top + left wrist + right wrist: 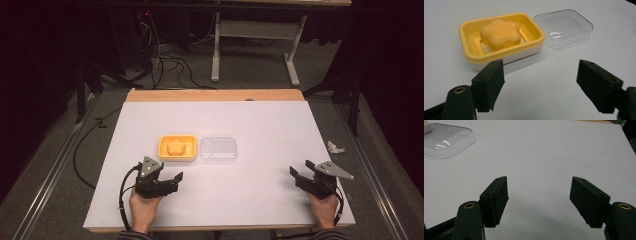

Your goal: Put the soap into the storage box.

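Both my grippers released, low over the white table point(260, 190).

My left gripper point(540, 82) gapes just short of the yellow soap dish point(469, 53), which holds a flower-shaped orange soap point(500, 35); the clear lid point(564, 27) lies touching its side. My right gripper point(539, 200) gapes well apart.
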A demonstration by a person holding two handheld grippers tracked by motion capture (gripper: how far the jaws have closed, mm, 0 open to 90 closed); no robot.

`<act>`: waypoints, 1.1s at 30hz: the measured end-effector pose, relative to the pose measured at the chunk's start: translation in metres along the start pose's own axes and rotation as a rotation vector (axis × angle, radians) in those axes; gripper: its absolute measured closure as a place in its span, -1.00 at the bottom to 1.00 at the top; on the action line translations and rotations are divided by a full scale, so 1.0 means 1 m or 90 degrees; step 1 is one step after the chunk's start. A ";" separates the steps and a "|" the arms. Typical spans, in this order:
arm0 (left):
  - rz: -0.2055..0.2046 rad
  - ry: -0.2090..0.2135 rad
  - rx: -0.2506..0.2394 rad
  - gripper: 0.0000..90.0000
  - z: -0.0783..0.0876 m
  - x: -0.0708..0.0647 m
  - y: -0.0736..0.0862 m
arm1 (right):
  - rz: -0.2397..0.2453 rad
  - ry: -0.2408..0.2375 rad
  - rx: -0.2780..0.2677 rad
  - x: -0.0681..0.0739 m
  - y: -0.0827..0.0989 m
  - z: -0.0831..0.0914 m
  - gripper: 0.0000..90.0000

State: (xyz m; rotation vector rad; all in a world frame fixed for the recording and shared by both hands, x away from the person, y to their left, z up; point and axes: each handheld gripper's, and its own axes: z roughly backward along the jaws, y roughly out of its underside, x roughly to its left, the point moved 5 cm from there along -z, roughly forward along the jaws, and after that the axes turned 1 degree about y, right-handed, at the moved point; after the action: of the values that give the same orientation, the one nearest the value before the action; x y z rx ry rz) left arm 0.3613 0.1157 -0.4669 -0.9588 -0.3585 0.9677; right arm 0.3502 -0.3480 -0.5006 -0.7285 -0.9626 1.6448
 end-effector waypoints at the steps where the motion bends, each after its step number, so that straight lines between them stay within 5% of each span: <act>1: -0.001 -0.001 0.002 -0.49 -0.001 0.000 0.000 | 0.000 0.000 0.000 0.000 0.000 0.000 -0.30; 33: -0.025 0.010 0.028 -0.49 -0.030 -0.016 0.013 | 0.002 0.000 -0.002 0.000 0.000 0.000 -0.30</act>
State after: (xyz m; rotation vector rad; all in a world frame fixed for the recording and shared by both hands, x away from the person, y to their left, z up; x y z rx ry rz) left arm 0.3650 0.0897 -0.4916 -0.9156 -0.3399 0.9283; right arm 0.3501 -0.3481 -0.5005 -0.7319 -0.9651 1.6469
